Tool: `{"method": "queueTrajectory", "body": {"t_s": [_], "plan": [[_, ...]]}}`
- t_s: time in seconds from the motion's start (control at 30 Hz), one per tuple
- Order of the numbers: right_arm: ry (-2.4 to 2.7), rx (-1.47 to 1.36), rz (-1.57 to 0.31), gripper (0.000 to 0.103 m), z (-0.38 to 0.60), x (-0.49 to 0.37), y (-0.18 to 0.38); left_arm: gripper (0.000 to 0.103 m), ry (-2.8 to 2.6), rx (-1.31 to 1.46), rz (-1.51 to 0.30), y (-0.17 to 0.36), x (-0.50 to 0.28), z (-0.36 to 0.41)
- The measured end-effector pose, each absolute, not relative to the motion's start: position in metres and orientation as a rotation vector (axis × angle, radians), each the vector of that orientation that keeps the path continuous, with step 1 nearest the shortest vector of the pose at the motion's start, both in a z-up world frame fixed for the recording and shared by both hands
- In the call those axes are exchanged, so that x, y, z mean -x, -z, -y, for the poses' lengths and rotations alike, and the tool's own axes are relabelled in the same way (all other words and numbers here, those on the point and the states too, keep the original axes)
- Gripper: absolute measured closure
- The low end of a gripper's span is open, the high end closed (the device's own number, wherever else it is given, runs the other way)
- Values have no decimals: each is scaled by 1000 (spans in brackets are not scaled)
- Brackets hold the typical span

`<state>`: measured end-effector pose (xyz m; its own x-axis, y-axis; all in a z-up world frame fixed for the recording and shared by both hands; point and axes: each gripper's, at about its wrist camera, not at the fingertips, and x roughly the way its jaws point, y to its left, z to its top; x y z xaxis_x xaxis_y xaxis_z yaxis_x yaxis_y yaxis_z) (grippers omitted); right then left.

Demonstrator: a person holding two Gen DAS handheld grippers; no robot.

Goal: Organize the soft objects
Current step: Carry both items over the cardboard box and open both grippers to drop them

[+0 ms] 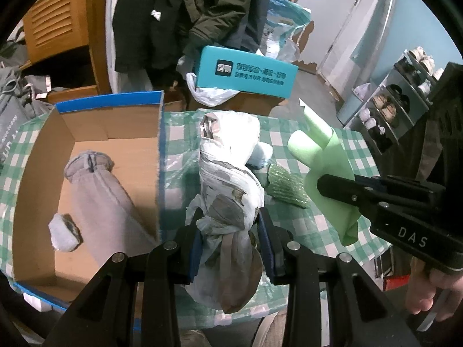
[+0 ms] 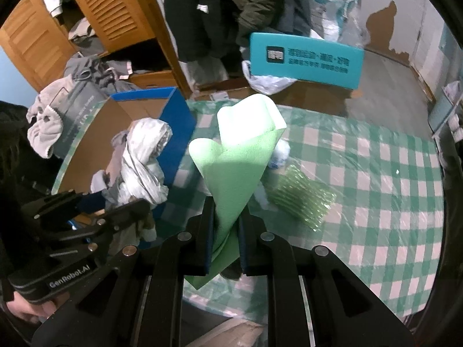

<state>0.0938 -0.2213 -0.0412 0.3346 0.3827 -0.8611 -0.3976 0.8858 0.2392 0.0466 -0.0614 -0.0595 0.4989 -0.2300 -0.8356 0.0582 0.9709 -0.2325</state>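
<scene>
My left gripper (image 1: 228, 225) is shut on a twisted white plastic bag bundle (image 1: 228, 167) and holds it above the checked table, just right of the open cardboard box (image 1: 86, 124). The box holds a grey rolled garment (image 1: 104, 196) and a small pale wad (image 1: 63, 232). My right gripper (image 2: 227, 217) is shut on a folded light green foam sheet (image 2: 243, 147) and holds it up over the table; the sheet also shows in the left wrist view (image 1: 327, 167). A green bubble-wrap pouch (image 2: 301, 199) and a pale blue soft lump (image 2: 279, 151) lie on the table.
The table has a green-and-white checked cover (image 2: 376, 179). A teal box (image 2: 306, 57) stands behind it on cartons. Dark clothes (image 1: 185, 14) hang at the back beside a wooden louvred wardrobe (image 2: 115, 8). A shoe rack (image 1: 399, 98) stands at right.
</scene>
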Motion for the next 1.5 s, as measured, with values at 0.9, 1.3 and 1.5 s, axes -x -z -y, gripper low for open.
{"method": "queueTrajectory", "body": {"t_s": [0.9,1.3,1.5], "plan": [[-669,124,-1143,89,86,-104,33,68,19,294,-1015,59,-32,-41],[-706,177,-1197,89,42,-107,52,68,-40,325,-1050,81,-32,-73],[-716,202,-1216,89,30,-107,60,68,-85,365,-1050,87,-30,-89]]}}
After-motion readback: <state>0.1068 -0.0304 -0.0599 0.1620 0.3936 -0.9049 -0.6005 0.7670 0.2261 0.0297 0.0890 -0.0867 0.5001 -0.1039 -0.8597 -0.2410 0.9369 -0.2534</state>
